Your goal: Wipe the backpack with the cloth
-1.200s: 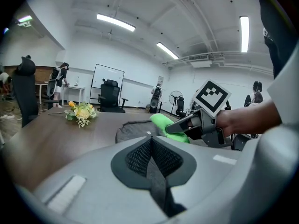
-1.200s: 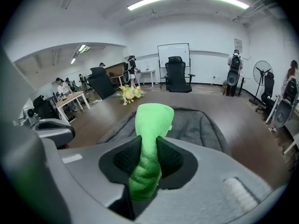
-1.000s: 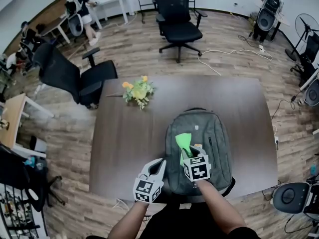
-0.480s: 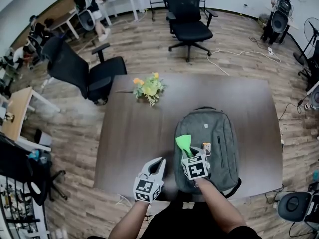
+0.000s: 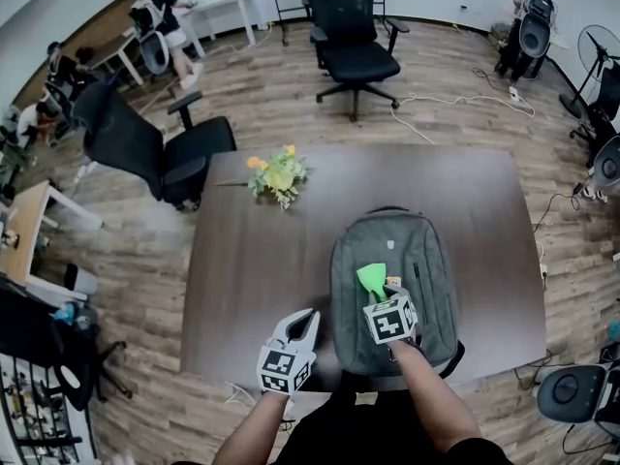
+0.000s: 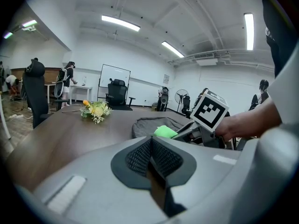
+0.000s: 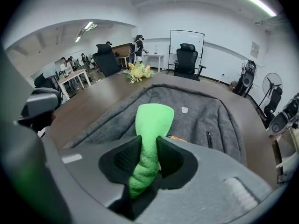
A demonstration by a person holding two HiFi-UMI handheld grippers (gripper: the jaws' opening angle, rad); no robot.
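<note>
Supporting surface: table (image 5: 252, 298), dark brown wood grain, rectangular with rounded corners, matte.
Seating: two black office chairs (image 5: 354, 42) on the plank floor beyond the table's far and left sides.
Backpack (image 5: 426, 260): grey felt-like woven fabric, arched top, lying flat on its back at the near right of the table, top end away from the person; small pale shield patch (image 7: 185, 109) high on the front, a short zip (image 7: 209, 138) along its right side.
Flowers (image 5: 275, 175): yellow and orange bunch with green leaves, lying on the far left of the table, well apart from the backpack.
Left gripper (image 5: 302, 325): grey shell, black mesh-textured pads; jaws pressed together on nothing, over bare table just beside the backpack's near left corner.
Right gripper (image 5: 385, 296): same build, marker cube on top; jaws clamped on the cloth, held over the backpack's lower middle.
Cloth (image 5: 371, 279): bright green, fuzzy microfibre, twisted into a rope where the pads (image 7: 122, 160) pinch it, fanning to a rounded flap ahead of the jaws, above the grey fabric; contact cannot be told.
Change: half a second ago the cloth sat near the backpack's left edge; now it lies closer to the centre line. Left gripper unmoved.
</note>
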